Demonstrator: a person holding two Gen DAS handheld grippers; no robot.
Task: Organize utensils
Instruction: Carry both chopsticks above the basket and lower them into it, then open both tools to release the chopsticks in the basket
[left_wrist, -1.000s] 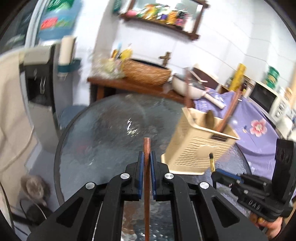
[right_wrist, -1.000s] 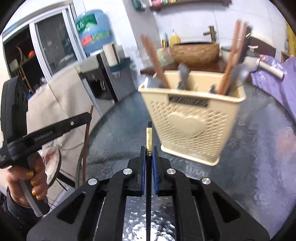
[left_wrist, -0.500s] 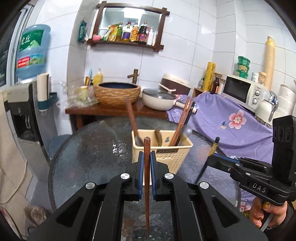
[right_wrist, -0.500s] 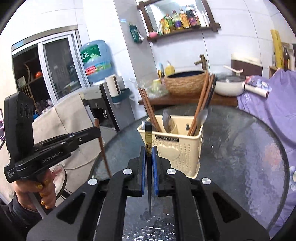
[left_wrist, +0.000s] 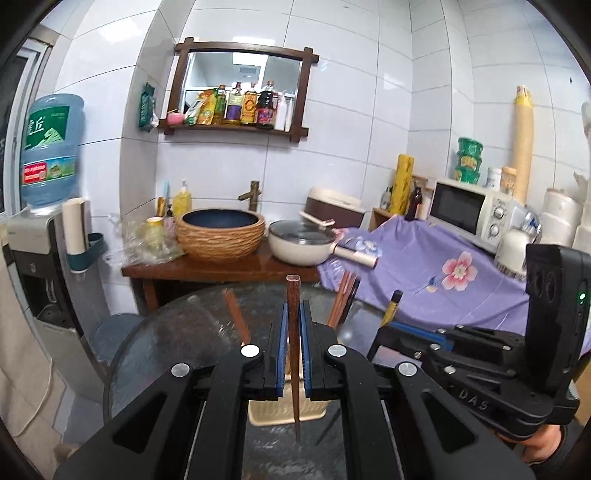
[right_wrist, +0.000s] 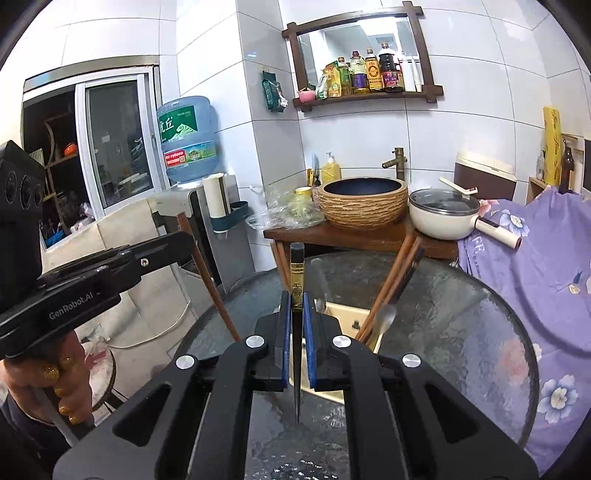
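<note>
My left gripper (left_wrist: 293, 314) is shut on a brown wooden chopstick (left_wrist: 292, 295) that stands upright between its blue pads. Below it, the beige utensil basket (left_wrist: 271, 411) is mostly hidden behind the fingers; brown chopsticks (left_wrist: 343, 299) stick up out of it. My right gripper (right_wrist: 295, 306) is shut on a black chopstick with a gold band (right_wrist: 297, 273), held above the basket (right_wrist: 347, 317), which holds chopsticks (right_wrist: 395, 284) and a spoon (right_wrist: 384, 314). Each gripper shows in the other's view: the right gripper (left_wrist: 386, 326), the left gripper (right_wrist: 184, 240).
The basket stands on a round glass table (right_wrist: 461, 332). Behind it is a wooden side table (left_wrist: 207, 267) with a woven basin (left_wrist: 219, 234) and a white pan (left_wrist: 301, 245). A purple flowered cloth (left_wrist: 436, 269) lies to the right, a water dispenser (left_wrist: 40, 236) to the left.
Both grippers have risen with their chopsticks still held. The basket has slipped down in both views and now sits partly behind the fingers.
</note>
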